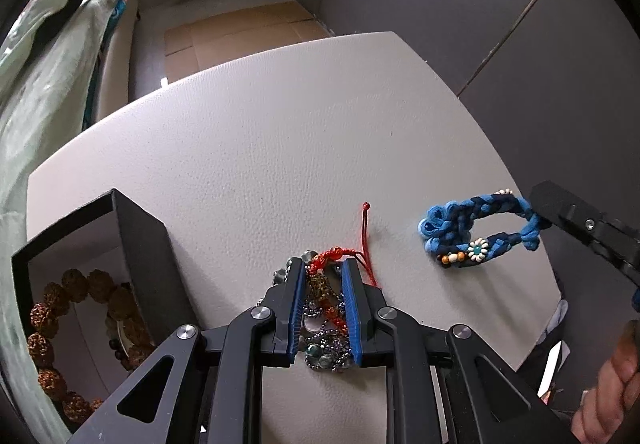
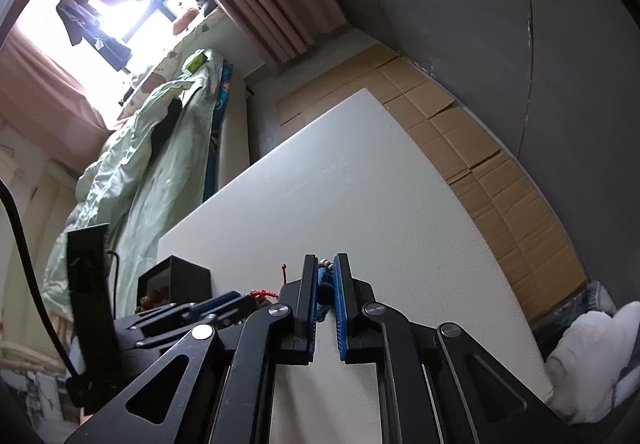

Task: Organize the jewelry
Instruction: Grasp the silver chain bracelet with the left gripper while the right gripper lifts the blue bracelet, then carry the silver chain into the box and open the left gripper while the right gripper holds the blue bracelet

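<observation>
Blue braided fabric bracelet (image 1: 476, 230) with a daisy bead lies near the white table's (image 1: 260, 132) right edge, one end pinched in the right gripper (image 2: 326, 268); the left gripper (image 1: 323, 271) is clamped on a tangled beaded bracelet bundle (image 1: 325, 308) beside the open black box (image 1: 140, 244)

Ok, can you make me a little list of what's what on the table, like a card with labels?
surface: white table
left gripper: closed around a tangled pile of silver bead chains and a red knotted cord bracelet
right gripper: shut on the blue braided bracelet, at its far end
blue bracelet details: white flower bead and small wooden beads on one side
black box: open, at the table's left edge
inside the box: brown bumpy-bead bracelet
off the table: pale green bedding, cardboard on the floor
</observation>
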Demonstrator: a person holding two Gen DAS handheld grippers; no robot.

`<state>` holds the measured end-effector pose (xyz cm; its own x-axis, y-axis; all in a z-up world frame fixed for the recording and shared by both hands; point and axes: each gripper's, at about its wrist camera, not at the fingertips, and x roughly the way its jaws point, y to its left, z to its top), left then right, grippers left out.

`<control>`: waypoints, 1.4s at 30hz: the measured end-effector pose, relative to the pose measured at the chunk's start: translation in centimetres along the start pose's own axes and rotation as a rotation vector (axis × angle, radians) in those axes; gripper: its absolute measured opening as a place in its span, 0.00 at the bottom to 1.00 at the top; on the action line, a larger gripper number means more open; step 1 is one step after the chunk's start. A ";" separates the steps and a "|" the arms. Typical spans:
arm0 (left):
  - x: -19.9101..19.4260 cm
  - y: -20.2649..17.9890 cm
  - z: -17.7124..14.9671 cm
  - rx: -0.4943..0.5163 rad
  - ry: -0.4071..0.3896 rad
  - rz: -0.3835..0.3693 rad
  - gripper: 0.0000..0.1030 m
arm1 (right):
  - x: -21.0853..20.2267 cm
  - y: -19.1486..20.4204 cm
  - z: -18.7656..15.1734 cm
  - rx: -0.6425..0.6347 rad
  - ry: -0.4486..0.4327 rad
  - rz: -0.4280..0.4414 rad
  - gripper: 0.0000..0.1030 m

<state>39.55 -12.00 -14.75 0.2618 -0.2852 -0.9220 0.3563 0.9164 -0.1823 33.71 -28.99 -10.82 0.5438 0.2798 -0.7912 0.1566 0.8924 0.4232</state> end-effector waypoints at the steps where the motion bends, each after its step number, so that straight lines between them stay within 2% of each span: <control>1: 0.0 -0.1 0.0 0.002 -0.001 0.004 0.19 | 0.0 0.1 0.0 0.000 0.000 0.000 0.08; 3: 0.2 -0.4 0.0 0.011 -0.003 0.022 0.17 | 0.0 0.1 0.0 0.000 0.000 0.002 0.08; 4: 0.3 -0.6 -0.1 0.015 0.002 0.035 0.12 | 0.0 0.2 0.0 -0.001 0.001 0.002 0.08; 7: 0.3 -0.2 -0.3 0.011 0.000 0.021 0.09 | 0.0 0.4 0.0 -0.007 0.002 0.004 0.08; 12: -2.1 0.7 -0.1 -0.017 -0.065 -0.049 0.08 | -0.3 0.3 0.1 0.004 -0.007 0.022 0.08; 20: -7.0 1.7 -0.8 -0.048 -0.186 -0.140 0.08 | -1.8 1.8 0.4 -0.010 -0.074 0.104 0.08; 28: -11.6 3.9 -2.4 -0.089 -0.291 -0.191 0.08 | -2.7 3.9 0.6 -0.039 -0.129 0.170 0.08; 34: -13.9 6.6 -3.3 -0.128 -0.341 -0.184 0.08 | -3.4 5.8 0.3 -0.070 -0.170 0.220 0.08; 42: -13.9 10.6 -4.1 -0.202 -0.346 -0.163 0.08 | -3.8 8.2 -0.1 -0.116 -0.194 0.267 0.08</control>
<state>36.02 2.81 -5.25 0.5143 -0.4763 -0.7132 0.2443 0.8785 -0.4106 32.86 -22.66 -4.37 0.7015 0.4462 -0.5557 -0.1011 0.8342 0.5421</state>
